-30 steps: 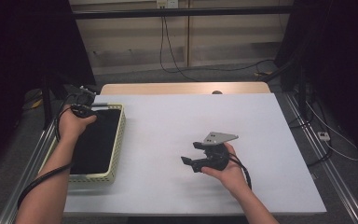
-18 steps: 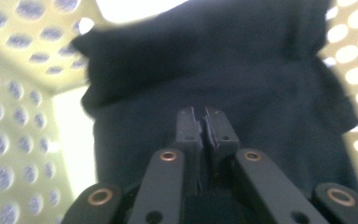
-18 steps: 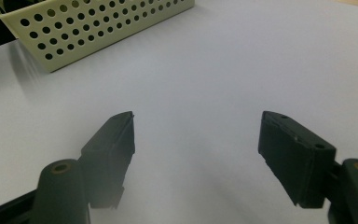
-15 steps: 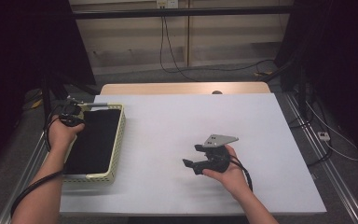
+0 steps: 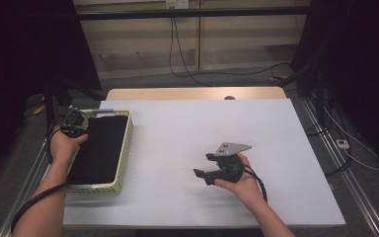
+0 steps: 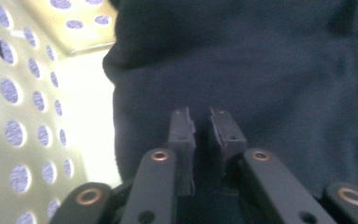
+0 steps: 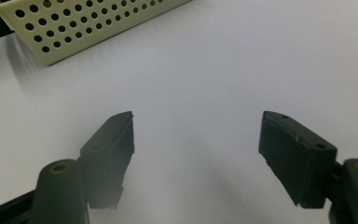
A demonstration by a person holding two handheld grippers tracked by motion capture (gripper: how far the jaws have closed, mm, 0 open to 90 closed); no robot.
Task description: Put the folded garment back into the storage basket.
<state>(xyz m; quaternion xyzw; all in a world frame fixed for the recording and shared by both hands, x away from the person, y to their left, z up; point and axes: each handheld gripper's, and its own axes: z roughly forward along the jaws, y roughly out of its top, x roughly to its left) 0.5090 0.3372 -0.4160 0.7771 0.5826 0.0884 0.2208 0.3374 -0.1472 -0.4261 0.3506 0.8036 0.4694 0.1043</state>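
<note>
Left gripper view — jaws over dark cloth — basket.

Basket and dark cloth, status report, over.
Left tool nearly closed, down on the dark cloth in the basket; grip unconfirmed. Right tool open, empty, over the table. Nothing in the way.

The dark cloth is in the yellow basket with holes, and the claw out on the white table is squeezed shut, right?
Not quite. The right claw out on the white table is open, with nothing between its jaws; the right gripper view shows the wide gap. The rest is right: the dark cloth lies in the yellow basket with holes.
</note>
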